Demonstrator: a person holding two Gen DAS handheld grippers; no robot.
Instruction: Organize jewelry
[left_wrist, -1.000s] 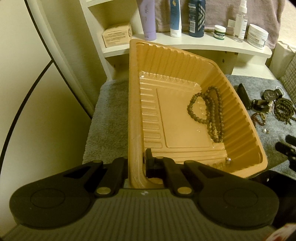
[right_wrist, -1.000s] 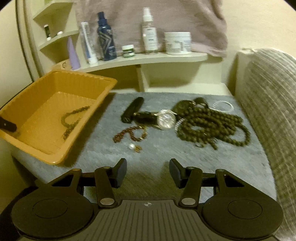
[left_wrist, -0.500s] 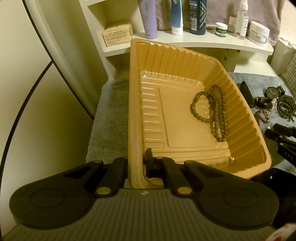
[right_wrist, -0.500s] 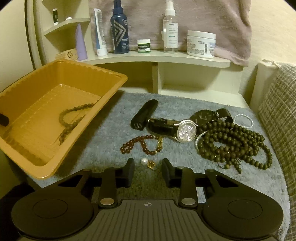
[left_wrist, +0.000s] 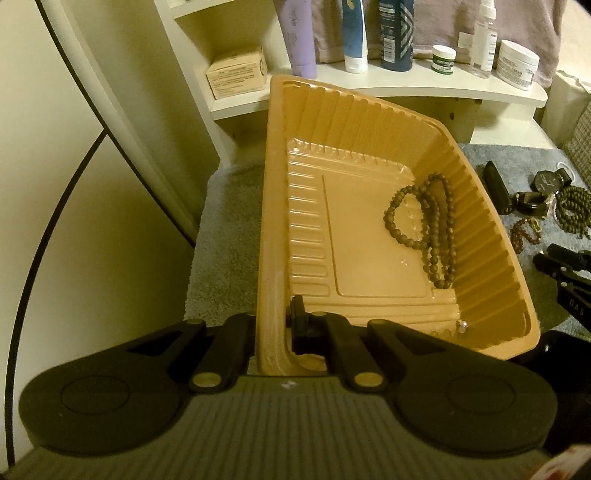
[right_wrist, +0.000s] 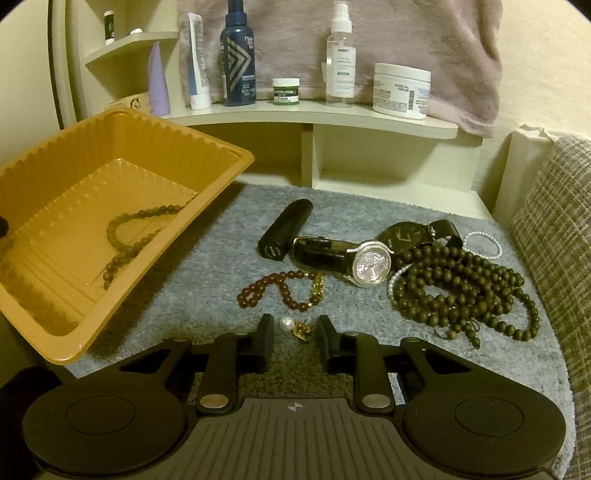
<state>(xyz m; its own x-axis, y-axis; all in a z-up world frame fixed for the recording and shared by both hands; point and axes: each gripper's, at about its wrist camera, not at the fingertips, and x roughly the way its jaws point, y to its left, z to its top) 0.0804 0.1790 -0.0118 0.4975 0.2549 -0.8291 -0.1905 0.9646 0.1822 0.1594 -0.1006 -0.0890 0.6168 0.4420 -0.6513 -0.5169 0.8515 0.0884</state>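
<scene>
An orange plastic tray (left_wrist: 269, 184) is tilted up, and my left gripper (left_wrist: 271, 321) is shut on its near wall. A brown bead necklace (left_wrist: 424, 218) and a small silver piece (left_wrist: 461, 325) lie inside it. In the right wrist view the tray (right_wrist: 147, 118) is at the left, on the grey mat. My right gripper (right_wrist: 294, 328) is low over the mat and its jaws are closing. A pearl earring (right_wrist: 286, 324) with a gold piece lies between the fingertips, and the pads do not touch it. A red-brown bead bracelet (right_wrist: 280, 288) lies just beyond.
Farther on the mat lie a black tube (right_wrist: 286, 234), a crystal-faced watch (right_wrist: 371, 267), a black watch (right_wrist: 406, 234), a pile of dark beads (right_wrist: 461, 291) and a thin white bracelet (right_wrist: 487, 243). A shelf (right_wrist: 314, 114) with bottles and jars stands behind. A checked cushion (right_wrist: 554, 240) borders the right.
My right gripper has moved forward to the pearl earring and its jaws have narrowed around it. The left gripper still holds the tray in the same place.
</scene>
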